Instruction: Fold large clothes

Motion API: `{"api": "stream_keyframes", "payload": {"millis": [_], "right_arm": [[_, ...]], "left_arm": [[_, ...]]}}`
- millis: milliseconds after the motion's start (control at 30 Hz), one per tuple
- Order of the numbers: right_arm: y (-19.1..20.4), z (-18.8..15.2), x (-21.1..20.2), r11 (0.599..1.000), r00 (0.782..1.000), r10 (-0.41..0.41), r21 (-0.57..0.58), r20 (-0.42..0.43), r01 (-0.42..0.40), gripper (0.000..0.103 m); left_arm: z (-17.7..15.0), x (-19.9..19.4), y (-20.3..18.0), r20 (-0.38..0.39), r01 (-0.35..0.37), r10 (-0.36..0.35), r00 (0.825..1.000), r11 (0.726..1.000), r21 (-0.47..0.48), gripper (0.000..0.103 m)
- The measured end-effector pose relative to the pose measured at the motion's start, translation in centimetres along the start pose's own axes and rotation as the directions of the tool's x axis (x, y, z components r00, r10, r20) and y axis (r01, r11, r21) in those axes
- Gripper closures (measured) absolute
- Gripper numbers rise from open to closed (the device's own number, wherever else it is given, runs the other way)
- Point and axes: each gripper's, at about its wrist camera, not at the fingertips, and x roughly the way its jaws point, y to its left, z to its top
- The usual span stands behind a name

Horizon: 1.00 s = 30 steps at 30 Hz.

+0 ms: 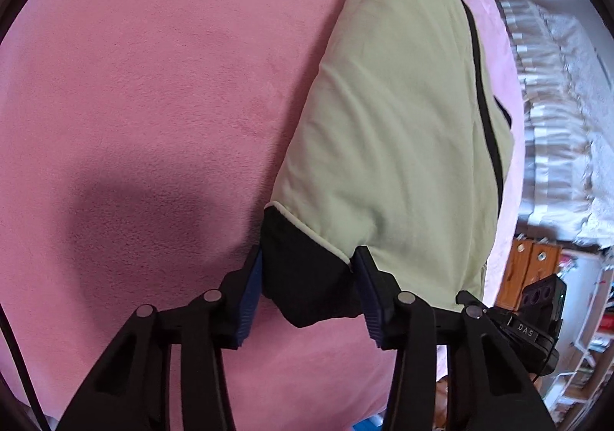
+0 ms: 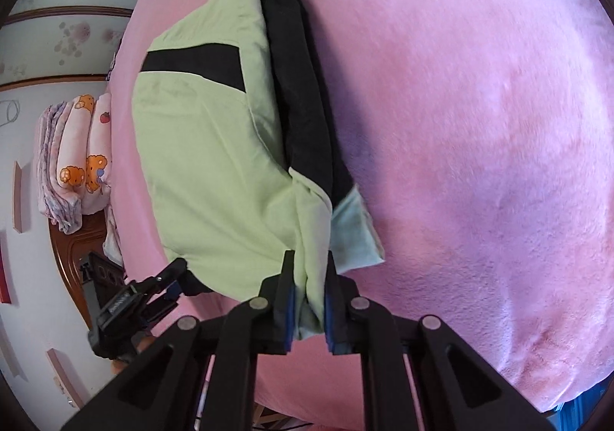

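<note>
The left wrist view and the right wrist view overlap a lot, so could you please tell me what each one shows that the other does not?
Only the left wrist view shows white curtains and a wooden cabinet. Only the right wrist view shows stacked cartoon-print bedding and the garment's pale blue cuff. Both show the green and black garment on the pink blanket.

Pink fleece blanket (image 1: 153, 85) covers the whole bed, w/ folded cartoon-print quilts (image 2: 76, 158) stacked beside it on a dark wood cabinet (image 2: 73, 258), white lace curtain (image 1: 568, 116) and wooden box (image 1: 533, 269) opposite.
</note>
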Motion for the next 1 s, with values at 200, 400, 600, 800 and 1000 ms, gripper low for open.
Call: {"api": "stream_keyframes", "payload": {"millis": [200,400,600,800,1000], "right_arm": [[-0.6,0.4,2.4,0.994,0.995,-0.095,-0.052,0.023,0.097,0.093],[-1.6,0.6,1.9,0.995,0.997,-0.075,-0.063,0.025,0.076,0.092],[0.0,0.9,-4.2,0.954,0.978,-0.176,-0.225,0.113,0.198,0.087],[3.0,4.4,-8.3,0.909,0.949,-0.081,-0.367,0.306,0.196,0.067],[5.1,11.1,-5.6,0.89,0.919,-0.001,-0.419,0.395,0.181,0.056]], "left_arm": [[0.7,1.6,0.3,-0.042,-0.014,0.015,0.999,0.999,0.041,0.058],[0.7,0.5,0.0,-0.039,-0.02,0.023,0.999,0.996,0.083,0.057],[0.3,-4.7,-4.3,0.056,-0.099,0.088,0.995,0.969,0.225,0.056],[3.9,-7.6,-8.8,0.209,-0.091,0.023,0.978,0.942,0.323,0.034],[9.9,-5.9,-10.3,0.276,-0.106,0.007,0.961,0.933,0.345,0.033]]}}
